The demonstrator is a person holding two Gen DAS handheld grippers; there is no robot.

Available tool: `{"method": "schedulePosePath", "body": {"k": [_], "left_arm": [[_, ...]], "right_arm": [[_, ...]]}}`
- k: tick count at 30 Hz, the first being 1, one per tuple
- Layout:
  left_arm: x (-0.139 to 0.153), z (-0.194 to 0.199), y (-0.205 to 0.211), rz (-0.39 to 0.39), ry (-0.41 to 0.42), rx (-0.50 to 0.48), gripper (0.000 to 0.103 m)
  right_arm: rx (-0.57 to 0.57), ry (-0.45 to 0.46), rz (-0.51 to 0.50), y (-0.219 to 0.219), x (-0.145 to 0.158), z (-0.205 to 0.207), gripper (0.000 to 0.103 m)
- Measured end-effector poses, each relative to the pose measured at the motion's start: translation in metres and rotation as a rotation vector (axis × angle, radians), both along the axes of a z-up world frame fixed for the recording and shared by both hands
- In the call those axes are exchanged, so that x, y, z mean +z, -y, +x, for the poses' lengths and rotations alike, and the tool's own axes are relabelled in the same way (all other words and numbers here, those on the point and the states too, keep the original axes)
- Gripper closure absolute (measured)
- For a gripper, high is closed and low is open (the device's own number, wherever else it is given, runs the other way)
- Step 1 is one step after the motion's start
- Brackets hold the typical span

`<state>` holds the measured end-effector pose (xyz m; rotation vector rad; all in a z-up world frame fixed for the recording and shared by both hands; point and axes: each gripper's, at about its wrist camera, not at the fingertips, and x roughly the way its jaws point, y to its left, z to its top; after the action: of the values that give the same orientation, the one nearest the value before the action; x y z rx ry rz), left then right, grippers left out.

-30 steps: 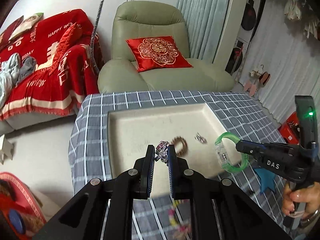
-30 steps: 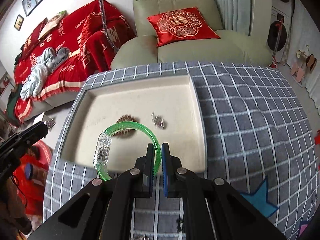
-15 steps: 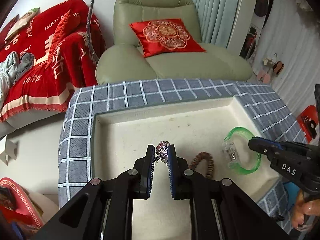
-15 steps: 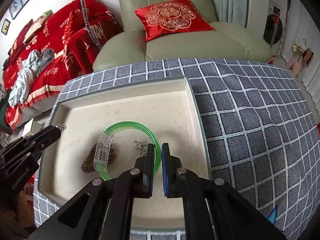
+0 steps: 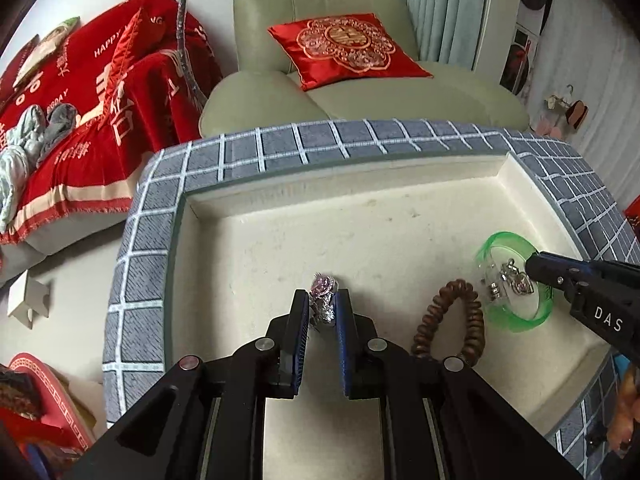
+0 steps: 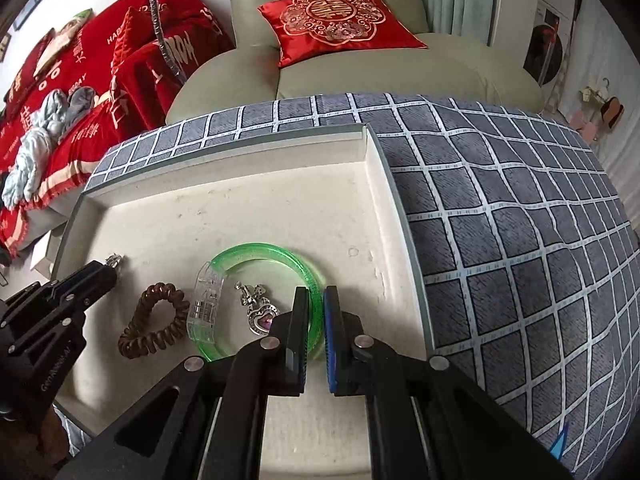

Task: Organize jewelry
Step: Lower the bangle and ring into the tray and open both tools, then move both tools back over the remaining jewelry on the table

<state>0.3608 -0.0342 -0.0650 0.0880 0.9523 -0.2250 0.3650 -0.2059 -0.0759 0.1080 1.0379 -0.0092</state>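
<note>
White "DAS" on right hand-held gripper (image 5: 534,266)

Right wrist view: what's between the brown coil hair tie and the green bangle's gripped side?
The bangle's clear plastic clasp, then a silver heart-shaped pendant lying on the cream tray inside the translucent green bangle. The right wrist view shows it best, right of the brown coil hair tie.

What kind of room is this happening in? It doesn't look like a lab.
Most likely a home living room. A pale green armchair holds a red embroidered cushion, a sofa under a red throw stands beside it, and curtains hang behind.
</note>
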Motion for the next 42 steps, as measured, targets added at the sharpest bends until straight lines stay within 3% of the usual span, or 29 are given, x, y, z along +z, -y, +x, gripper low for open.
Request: {"method": "schedulePosePath", "body": {"k": [3, 5, 6, 7, 13, 14, 15, 17, 19, 26, 30, 36, 39, 41, 42], "left_arm": [[-0.001, -0.002, 0.001, 0.011, 0.010, -0.002, 0.073], [-0.001, -0.003, 0.002, 0.023, 0.017, -0.005, 0.073], [-0.001, -0.003, 0.003, 0.025, 0.017, -0.003, 0.073], [-0.001, -0.003, 0.003, 0.027, 0.017, -0.001, 0.073], [-0.001, -0.004, 0.004, 0.021, 0.018, 0.007, 0.072], [-0.001, -0.004, 0.005, 0.020, 0.017, 0.008, 0.067], [0.000, -0.004, 0.005, 0.021, 0.016, 0.012, 0.035], [0.004, -0.006, 0.003, 0.025, 0.035, 0.032, 0.002], [0.013, -0.012, 0.003, 0.028, 0.088, 0.033, 0.002], [0.031, -0.029, 0.007, 0.068, 0.149, 0.011, 0.002], [0.046, -0.049, -0.003, 0.019, 0.167, 0.010, 0.000], [0.058, -0.078, -0.015, -0.030, 0.134, 0.003, 0.000], [0.058, -0.095, -0.019, -0.047, 0.108, -0.015, 0.000], [0.057, -0.106, -0.018, -0.037, 0.094, -0.027, 0.000], [0.056, -0.112, -0.018, -0.036, 0.094, -0.036, 0.000]], "right_arm": [[0.007, 0.000, -0.003, -0.002, 0.000, -0.001, 0.091], [0.013, 0.000, 0.002, -0.004, 0.001, 0.000, 0.072], [0.013, 0.005, 0.009, -0.004, 0.001, 0.000, 0.053], [0.013, 0.011, 0.016, -0.005, 0.003, -0.001, 0.048], [0.014, 0.040, 0.063, -0.005, 0.013, -0.008, 0.048], [0.015, 0.048, 0.068, -0.004, 0.016, -0.011, 0.048], [0.014, 0.060, 0.074, -0.003, 0.020, -0.014, 0.048], [0.009, 0.079, 0.088, 0.000, 0.027, -0.022, 0.048], [0.004, 0.094, 0.110, 0.006, 0.033, -0.031, 0.048], [-0.016, 0.102, 0.156, 0.015, 0.040, -0.054, 0.047], [-0.011, 0.108, 0.188, 0.019, 0.045, -0.071, 0.028], [0.001, 0.146, 0.226, 0.023, 0.058, -0.103, 0.016], [-0.004, 0.170, 0.251, 0.028, 0.064, -0.121, 0.015], [-0.010, 0.179, 0.250, 0.030, 0.067, -0.131, 0.000], [-0.014, 0.189, 0.249, 0.032, 0.068, -0.136, 0.000]]}}
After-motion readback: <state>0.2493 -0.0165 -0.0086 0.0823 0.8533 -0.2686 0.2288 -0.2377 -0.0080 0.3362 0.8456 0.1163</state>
